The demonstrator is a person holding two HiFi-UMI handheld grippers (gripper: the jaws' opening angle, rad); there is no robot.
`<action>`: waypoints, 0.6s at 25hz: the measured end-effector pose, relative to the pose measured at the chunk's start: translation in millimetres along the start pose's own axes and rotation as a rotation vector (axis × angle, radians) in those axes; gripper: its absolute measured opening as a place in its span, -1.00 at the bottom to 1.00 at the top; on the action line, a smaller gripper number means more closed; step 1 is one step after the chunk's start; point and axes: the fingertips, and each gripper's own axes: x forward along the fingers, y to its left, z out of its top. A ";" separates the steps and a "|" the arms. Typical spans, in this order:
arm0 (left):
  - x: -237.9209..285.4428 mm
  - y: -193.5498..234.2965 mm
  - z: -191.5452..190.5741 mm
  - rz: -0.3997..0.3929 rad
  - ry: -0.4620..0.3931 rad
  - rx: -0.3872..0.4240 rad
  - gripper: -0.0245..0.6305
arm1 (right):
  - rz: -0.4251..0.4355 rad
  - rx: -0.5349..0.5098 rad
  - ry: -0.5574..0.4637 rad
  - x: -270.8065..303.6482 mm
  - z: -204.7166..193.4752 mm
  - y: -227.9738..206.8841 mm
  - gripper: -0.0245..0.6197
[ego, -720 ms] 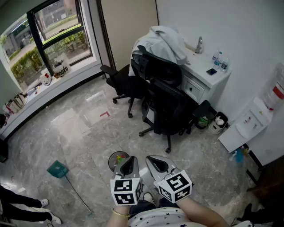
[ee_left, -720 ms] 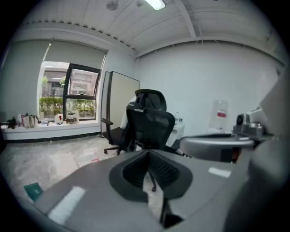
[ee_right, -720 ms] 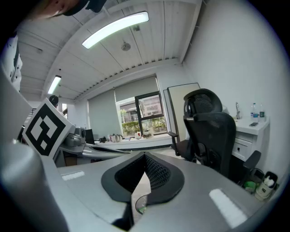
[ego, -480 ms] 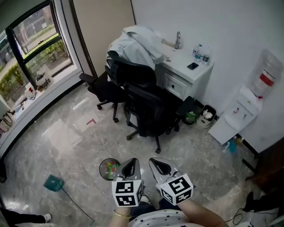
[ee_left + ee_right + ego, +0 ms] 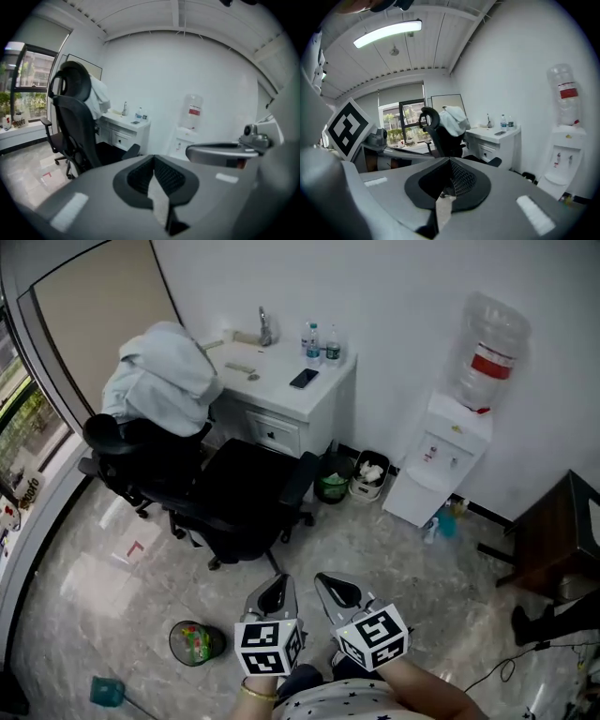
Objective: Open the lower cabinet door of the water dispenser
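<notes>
Holds the left gripper (image 5: 274, 589) and the right gripper (image 5: 337, 589) side by side, low and close to the body, both tipped a little down. Shows both pairs of jaws pressed together, with nothing in between. Finds the water dispenser (image 5: 436, 451) well apart from both grippers, up against the white wall, with a big bottle (image 5: 489, 348) on top. Shows its lower door (image 5: 411, 501) shut. Has a white bench (image 5: 281, 401) to the left of it, with small bottles (image 5: 320, 341) and a phone (image 5: 303, 379) on top. Puts two bins (image 5: 334, 486) between bench and water dispenser. Sets black chairs (image 5: 239, 507) in front of the bench, one under a grey coat (image 5: 159, 381).
</notes>
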 end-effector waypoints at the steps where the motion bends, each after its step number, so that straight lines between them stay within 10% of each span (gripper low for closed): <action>1: 17.6 -16.5 3.4 -0.029 0.005 0.004 -0.91 | -0.028 0.006 0.001 -5.7 0.9 -22.1 -0.93; 15: 194.8 -220.9 4.7 -0.368 0.130 0.190 -0.91 | -0.390 0.195 0.022 -104.0 -39.5 -263.6 -0.93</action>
